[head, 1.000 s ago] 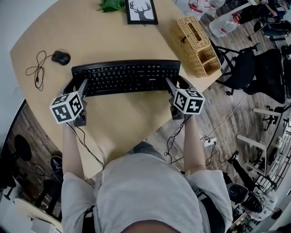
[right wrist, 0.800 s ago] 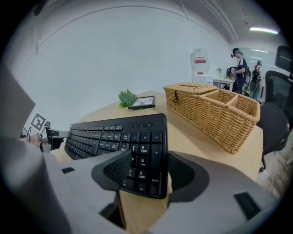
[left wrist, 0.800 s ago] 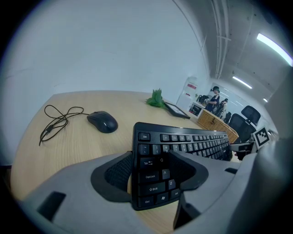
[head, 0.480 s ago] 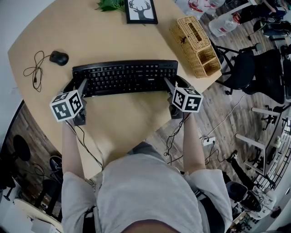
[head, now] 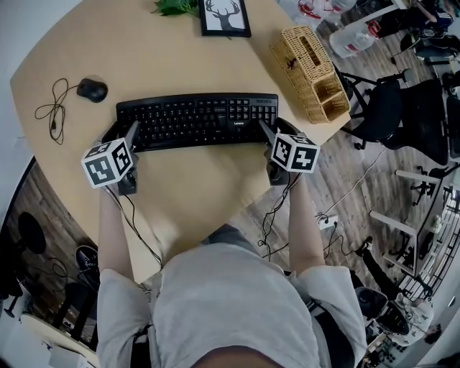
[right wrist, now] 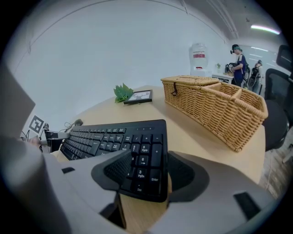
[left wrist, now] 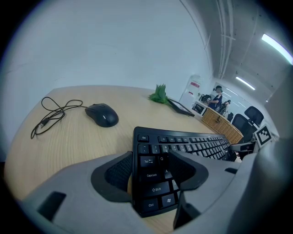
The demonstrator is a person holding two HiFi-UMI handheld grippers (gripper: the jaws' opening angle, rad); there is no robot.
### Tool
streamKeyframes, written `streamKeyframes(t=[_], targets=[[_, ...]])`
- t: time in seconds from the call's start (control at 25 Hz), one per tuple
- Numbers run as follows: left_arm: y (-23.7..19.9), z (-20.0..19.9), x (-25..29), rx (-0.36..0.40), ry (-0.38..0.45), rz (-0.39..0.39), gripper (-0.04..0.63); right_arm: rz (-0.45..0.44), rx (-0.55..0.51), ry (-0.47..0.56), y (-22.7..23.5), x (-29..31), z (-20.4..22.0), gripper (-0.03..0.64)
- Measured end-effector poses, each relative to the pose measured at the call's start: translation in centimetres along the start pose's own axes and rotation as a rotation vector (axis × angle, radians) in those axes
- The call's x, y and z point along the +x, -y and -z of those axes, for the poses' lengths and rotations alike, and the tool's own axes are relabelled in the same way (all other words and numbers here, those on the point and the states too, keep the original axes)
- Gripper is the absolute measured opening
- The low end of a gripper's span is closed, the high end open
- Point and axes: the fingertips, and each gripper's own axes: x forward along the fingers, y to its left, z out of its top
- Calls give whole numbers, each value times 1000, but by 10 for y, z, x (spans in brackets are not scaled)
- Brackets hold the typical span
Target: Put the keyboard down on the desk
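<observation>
Tongs: L gripper point(head: 123, 138) pinched the keyboard point(head: 198, 121) at its end far from the wicker basket point(head: 310, 72); R gripper point(head: 267, 135) pinched the end by the basket. Keyboard lay long-ways betw. them, low over the desk point(head: 187, 194). Next, prob. straight down.

**Keyboard gripped at both ends, over desk**

Black keyboard point(head: 198, 120) runs side to side across tan desk point(head: 187, 190); can't tell if it's touching. L gripper point(head: 122, 134) is on keyboard's left end, R gripper point(head: 276, 131) on its right end. Mouse point(head: 92, 90) w/ loose cable point(head: 50, 113) sits just beyond keyboard's left-far corner. Framed deer pic point(head: 225, 17) & green plant point(head: 176, 7) are well beyond its far edge. Wicker basket point(head: 310, 63) is near its right-far corner.
</observation>
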Motion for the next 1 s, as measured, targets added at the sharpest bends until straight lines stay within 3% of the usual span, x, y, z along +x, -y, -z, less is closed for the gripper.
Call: streamKeyframes(t=[0.48,0.8,0.92,1.0], targets=[[-3,3,6,-2,-4,-7,241,28,-5,-15,1,4,1,227],[-4,-2,-3,13,75,-32,226,78,-51,60,4,-6,-5,224],[-5,-16,-17,71,143,-90,171,140,-120,122,3,-20,-18,94],[-4,-24,-28,103,185,-121,105,128,-129,159,-4,-29,-24,33]])
